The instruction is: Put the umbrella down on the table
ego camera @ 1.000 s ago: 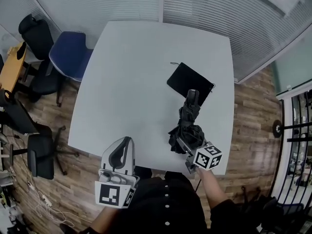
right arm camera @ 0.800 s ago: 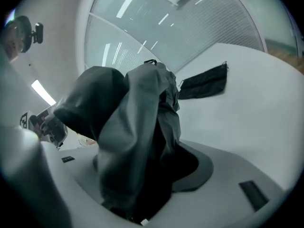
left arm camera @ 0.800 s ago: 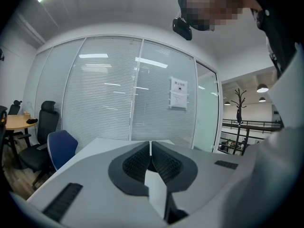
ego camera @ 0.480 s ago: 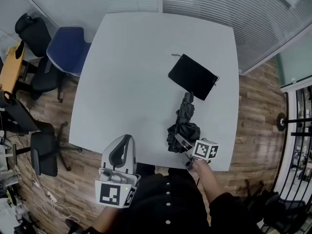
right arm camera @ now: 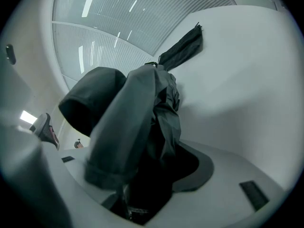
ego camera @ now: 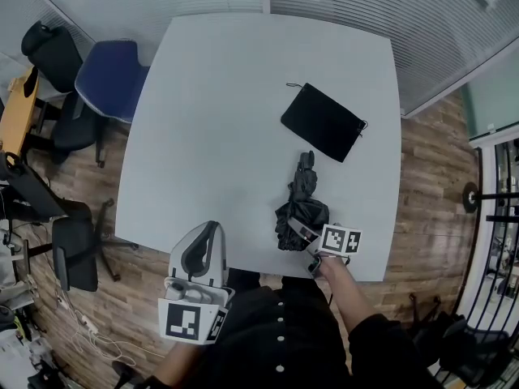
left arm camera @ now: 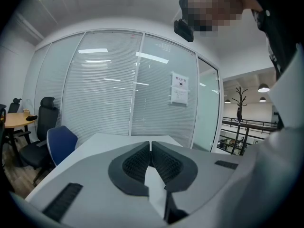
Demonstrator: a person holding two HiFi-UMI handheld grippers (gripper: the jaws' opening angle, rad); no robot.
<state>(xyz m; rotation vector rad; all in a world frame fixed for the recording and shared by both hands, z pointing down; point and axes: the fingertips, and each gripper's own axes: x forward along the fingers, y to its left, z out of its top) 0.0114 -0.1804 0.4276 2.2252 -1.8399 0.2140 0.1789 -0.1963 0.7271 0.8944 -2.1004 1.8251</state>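
Observation:
The folded black umbrella point(ego camera: 300, 205) lies low along the white table point(ego camera: 235, 96), near its front right edge, with its tip toward the back. My right gripper point(ego camera: 305, 232) is shut on the umbrella's bunched near end. In the right gripper view the dark fabric point(right arm camera: 161, 103) fills the space between the jaws of the right gripper point(right arm camera: 147, 137). Whether the umbrella rests fully on the tabletop point(right arm camera: 247, 89) I cannot tell. My left gripper point(ego camera: 203, 254) hangs at the front edge, left of the umbrella. The left gripper point(left arm camera: 151, 145) is shut and holds nothing.
A flat black pouch point(ego camera: 323, 121) lies on the table just beyond the umbrella's tip; the pouch point(right arm camera: 185, 44) also shows ahead of the right jaws. A blue chair point(ego camera: 109, 75) and black office chairs point(ego camera: 49, 47) stand left of the table. Glass walls with blinds close off the back.
The right gripper has sunk toward the table and rolled, bringing the umbrella from a raised tilt down flat along the tabletop. The left gripper has stayed put.

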